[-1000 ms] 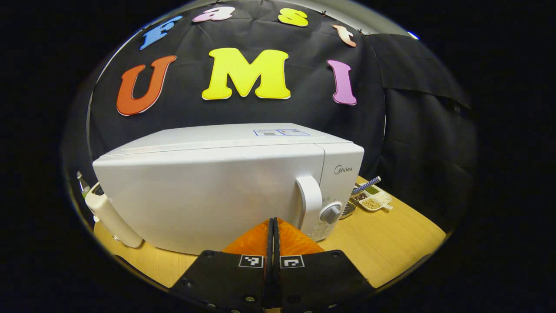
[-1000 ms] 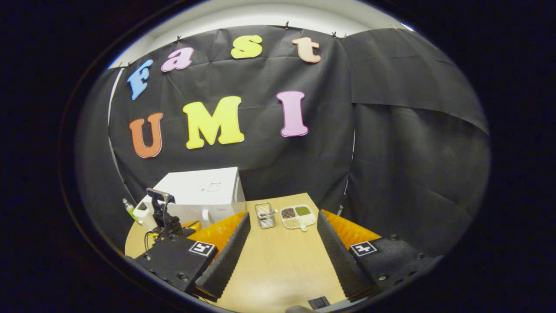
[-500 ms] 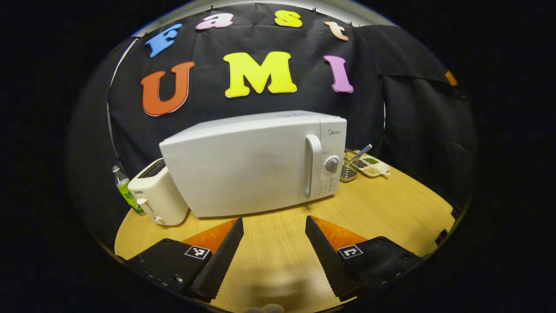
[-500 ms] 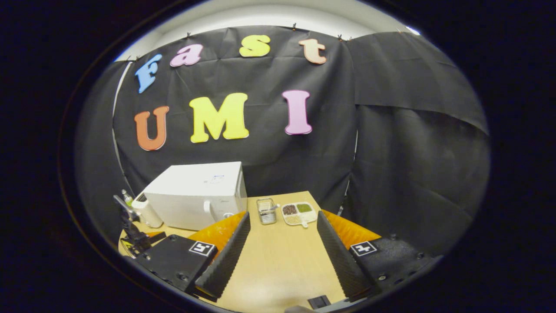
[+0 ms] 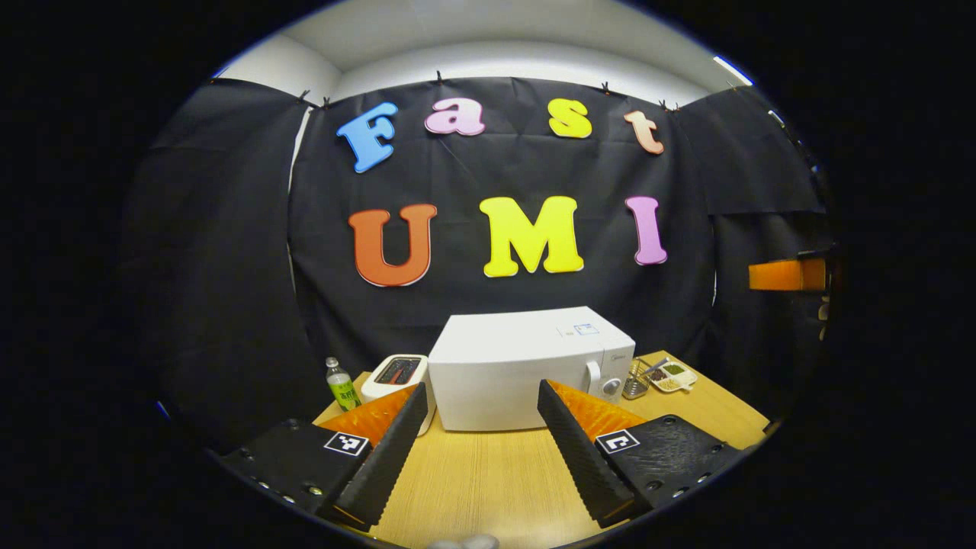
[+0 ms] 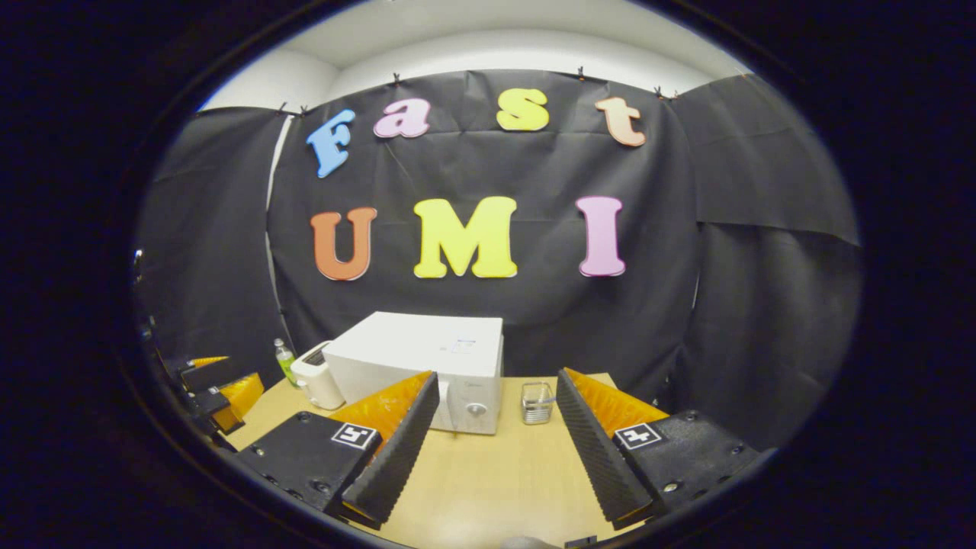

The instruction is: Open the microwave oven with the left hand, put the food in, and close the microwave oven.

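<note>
The white microwave (image 5: 526, 366) stands at the back of the wooden table (image 5: 488, 480) with its door closed and its handle (image 5: 593, 377) on the right side of the front. My left gripper (image 5: 480, 450) is open and empty, held well back from the microwave over the table. A small divided tray of beans and grains (image 5: 669, 375) lies to the right of the microwave. In the right gripper view the microwave (image 6: 427, 366) sits left of centre, and my right gripper (image 6: 492, 450) is open with nothing between its fingers. The left gripper (image 6: 217, 389) appears at that view's left edge.
A white toaster (image 5: 393, 374) and a small green-labelled bottle (image 5: 343, 385) stand left of the microwave. A metal wire basket (image 6: 537, 402) stands just right of it. Black cloth walls close the table in behind and at both sides. The right gripper (image 5: 785, 274) hangs at the far right.
My left gripper was shut close to the microwave's door; it has opened and drawn far back. The right gripper's view has swung left and backed off. The door stayed closed.
</note>
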Tool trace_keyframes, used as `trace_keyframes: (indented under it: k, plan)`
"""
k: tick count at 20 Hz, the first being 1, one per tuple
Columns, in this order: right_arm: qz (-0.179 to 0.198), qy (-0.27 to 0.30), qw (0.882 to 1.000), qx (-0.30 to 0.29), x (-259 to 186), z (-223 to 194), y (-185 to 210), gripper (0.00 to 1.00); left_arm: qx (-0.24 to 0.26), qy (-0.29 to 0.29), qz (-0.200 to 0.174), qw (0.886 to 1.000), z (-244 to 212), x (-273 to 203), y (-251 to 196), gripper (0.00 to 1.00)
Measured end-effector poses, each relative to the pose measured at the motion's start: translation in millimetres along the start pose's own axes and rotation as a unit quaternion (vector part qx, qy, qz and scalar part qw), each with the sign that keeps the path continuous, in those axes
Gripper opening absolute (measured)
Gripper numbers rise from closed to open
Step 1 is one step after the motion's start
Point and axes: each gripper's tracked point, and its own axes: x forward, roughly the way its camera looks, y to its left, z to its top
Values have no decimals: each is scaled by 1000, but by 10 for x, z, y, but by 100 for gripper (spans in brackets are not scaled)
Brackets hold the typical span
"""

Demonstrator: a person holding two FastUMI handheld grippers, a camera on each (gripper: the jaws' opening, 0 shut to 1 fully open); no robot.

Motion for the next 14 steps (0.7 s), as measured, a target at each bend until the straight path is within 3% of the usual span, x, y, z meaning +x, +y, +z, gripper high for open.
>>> trace_keyframes:
  k: [3, 6, 14]
  plan:
    - [16, -21, 1000, -17, -237, 147, -59, 98, -11, -16, 36, 999, 299, -352, 63, 93]
    - [23, -33, 999, -13, -479, 160, -144, 98, -28, -35, 37, 998, 559, -628, -78, 92]
    - [1, -45, 999, 12, -938, 107, -566, 98, -8, -66, 11, 998, 922, -917, -481, 92]
